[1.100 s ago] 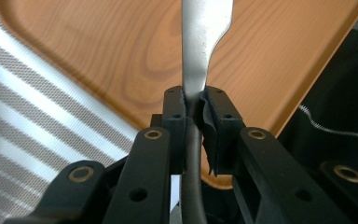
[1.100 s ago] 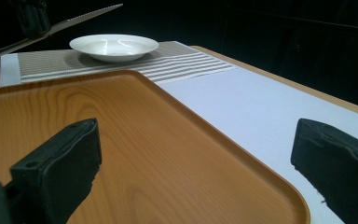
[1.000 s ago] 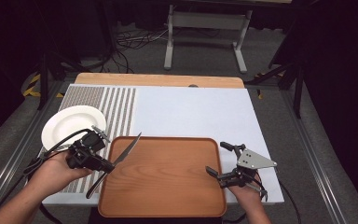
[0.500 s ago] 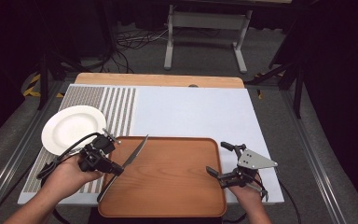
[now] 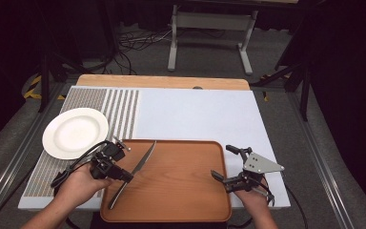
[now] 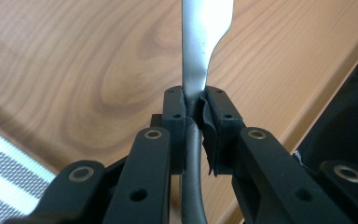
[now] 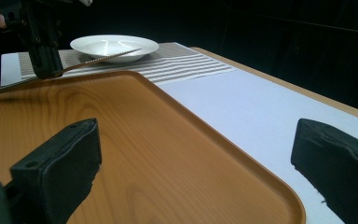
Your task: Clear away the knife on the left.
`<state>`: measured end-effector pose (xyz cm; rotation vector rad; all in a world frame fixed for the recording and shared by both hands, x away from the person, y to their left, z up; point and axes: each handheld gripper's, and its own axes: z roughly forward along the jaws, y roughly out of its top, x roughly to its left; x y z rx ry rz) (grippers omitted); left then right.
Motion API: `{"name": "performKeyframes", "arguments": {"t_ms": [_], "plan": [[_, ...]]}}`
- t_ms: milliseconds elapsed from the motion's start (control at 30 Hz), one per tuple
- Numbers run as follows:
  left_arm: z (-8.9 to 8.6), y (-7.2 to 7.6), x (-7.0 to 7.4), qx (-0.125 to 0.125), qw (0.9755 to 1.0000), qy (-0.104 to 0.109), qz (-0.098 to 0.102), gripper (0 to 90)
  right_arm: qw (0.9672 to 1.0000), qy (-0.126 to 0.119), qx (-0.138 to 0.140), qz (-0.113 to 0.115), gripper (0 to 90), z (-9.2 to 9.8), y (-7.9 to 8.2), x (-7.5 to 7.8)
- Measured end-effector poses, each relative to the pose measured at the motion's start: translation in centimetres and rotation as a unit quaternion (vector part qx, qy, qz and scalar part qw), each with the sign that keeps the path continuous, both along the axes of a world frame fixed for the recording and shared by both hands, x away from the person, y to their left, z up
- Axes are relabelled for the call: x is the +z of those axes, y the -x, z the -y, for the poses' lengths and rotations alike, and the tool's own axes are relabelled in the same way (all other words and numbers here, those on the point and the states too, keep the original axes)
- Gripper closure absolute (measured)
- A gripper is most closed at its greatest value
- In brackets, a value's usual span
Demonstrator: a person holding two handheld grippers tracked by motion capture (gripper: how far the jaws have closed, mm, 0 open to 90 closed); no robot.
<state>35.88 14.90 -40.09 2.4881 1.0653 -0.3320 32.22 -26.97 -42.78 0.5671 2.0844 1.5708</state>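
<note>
The wooden tray point(image 5: 171, 191) sits at the near edge of the surface point(image 5: 195, 114), on a pale mat that turns striped toward the tray's left side. Over the tray's left rim, the left gripper point(image 5: 124, 174) has its fingers point(image 6: 174, 116) shut tight on a table knife point(image 5: 134, 171), clamped about where the dark handle meets the silver blade. In the left gripper view the blade point(image 6: 200, 42) runs straight up from between the pads, with the tray's wood grain behind it and the handle passing down between the black arms. From above, the knife lies slantwise across the tray's left part, blade tip toward the tray's far edge and handle end toward its near left corner. In the right gripper view the knife point(image 7: 74, 63) hangs a little above the tray floor, with a shadow on the wood beneath the handle.

A white plate point(image 5: 75, 132) rests on the striped part of the mat, just beyond the tray's far left corner and apart from it.

At the tray's right rim, the right gripper point(image 5: 221, 168) has its fingers point(image 7: 56, 163) spread wide with nothing between them; one finger lies over the tray's wood and the other outside the rim, over the pale mat.
</note>
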Motion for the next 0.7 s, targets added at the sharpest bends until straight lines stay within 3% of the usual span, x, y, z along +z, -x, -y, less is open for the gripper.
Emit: {"name": "performKeyframes", "arguments": {"t_ms": [267, 367, 700], "plan": [[0.2, 0.0, -0.7, 0.007, 0.9999, 0.002, -0.008, 80.3, 1.0, 0.0, 0.001, 0.0, 2.3, 0.0, 0.0, 0.0], [0.4, 0.0, -1.0, 0.014, 0.9999, -0.006, -0.001, 80.3, 1.0, 0.001, 0.001, 0.0, 2.3, -0.1, 0.0, 0.0], [0.3, -0.1, -1.5, 0.022, 0.9996, -0.015, -0.007, 80.3, 1.0, 0.002, 0.001, 0.0, 2.3, 0.0, 0.0, 0.0]]}}
